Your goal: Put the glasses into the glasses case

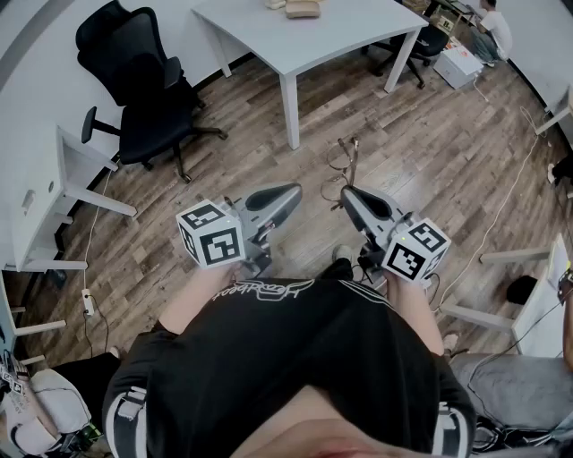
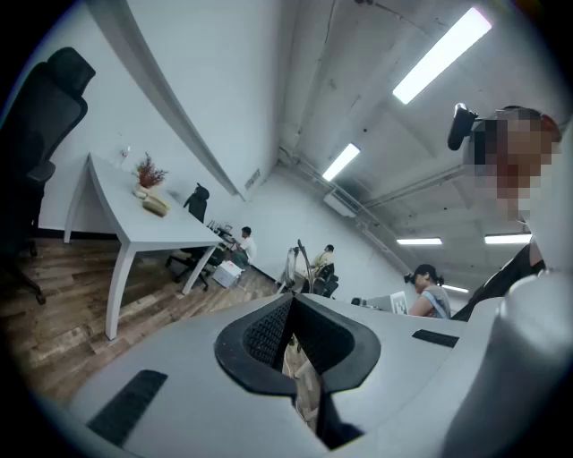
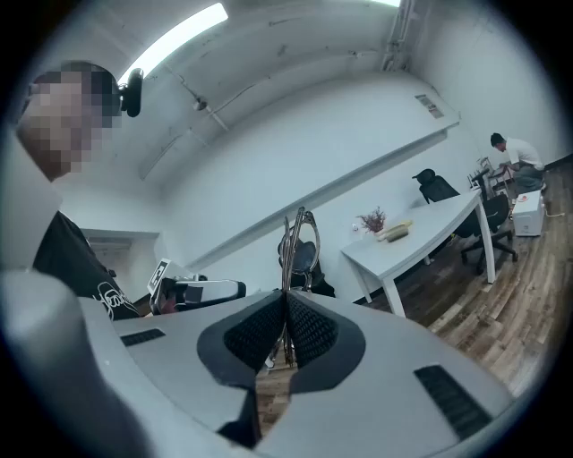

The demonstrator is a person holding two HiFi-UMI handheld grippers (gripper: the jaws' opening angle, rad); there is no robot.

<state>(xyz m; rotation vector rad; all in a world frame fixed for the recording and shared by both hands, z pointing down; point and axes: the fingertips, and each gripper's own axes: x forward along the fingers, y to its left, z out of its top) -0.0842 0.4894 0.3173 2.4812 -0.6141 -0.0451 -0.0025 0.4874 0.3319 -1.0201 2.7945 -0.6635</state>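
Right now my right gripper [image 1: 346, 193] is clamped on the glasses [image 1: 344, 161], mid-frame.

Their thin wire frame pokes out past my pressed-together jaws, above the wooden floor [image 1: 430, 161]. My left gripper [image 1: 296, 189] sits just to the left, jaws closed on nothing. At the top edge a white table [image 1: 331, 40] carries a tan object [image 1: 303, 9].

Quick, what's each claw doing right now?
Left claw: closed, empty.
Right claw: closed on the glasses.
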